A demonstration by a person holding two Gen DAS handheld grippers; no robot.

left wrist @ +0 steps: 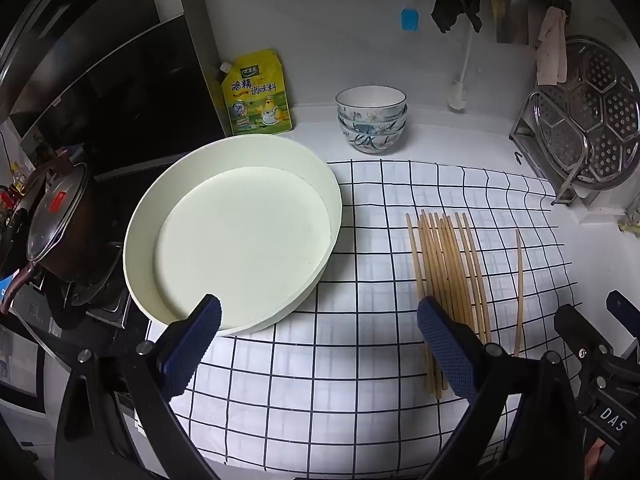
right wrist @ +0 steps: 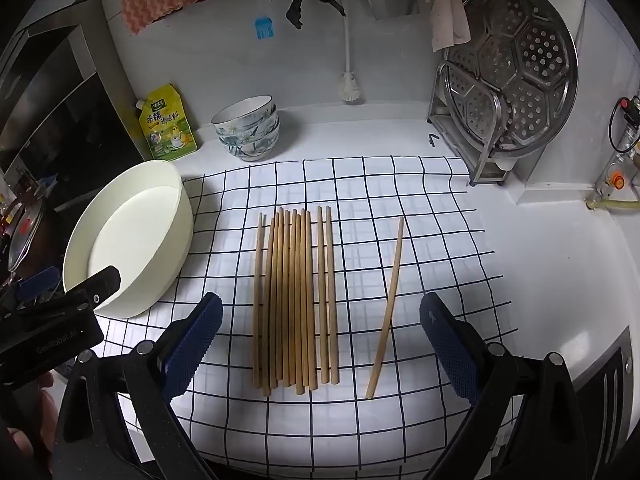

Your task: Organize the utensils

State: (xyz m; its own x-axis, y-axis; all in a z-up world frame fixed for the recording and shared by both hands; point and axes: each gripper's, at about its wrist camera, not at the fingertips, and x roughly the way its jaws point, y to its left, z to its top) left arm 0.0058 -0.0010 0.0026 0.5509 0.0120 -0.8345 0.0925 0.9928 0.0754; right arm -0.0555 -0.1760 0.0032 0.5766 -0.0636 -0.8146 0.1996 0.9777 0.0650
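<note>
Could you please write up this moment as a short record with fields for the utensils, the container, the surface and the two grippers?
utensils: bundle of chopsticks lying side by side; single chopstick apart, to their right
container: cream round tray, nothing in it, left of the chopsticks
surface: grid-pattern mat
left gripper: open, holding nothing
right gripper: open, above the chopsticks' near ends
background: stacked bowls, steamer plate in a rack

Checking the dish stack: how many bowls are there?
3 bowls, nested in one stack on the counter behind the checked cloth, beside the yellow pouch. More could hide inside the stack.
</note>
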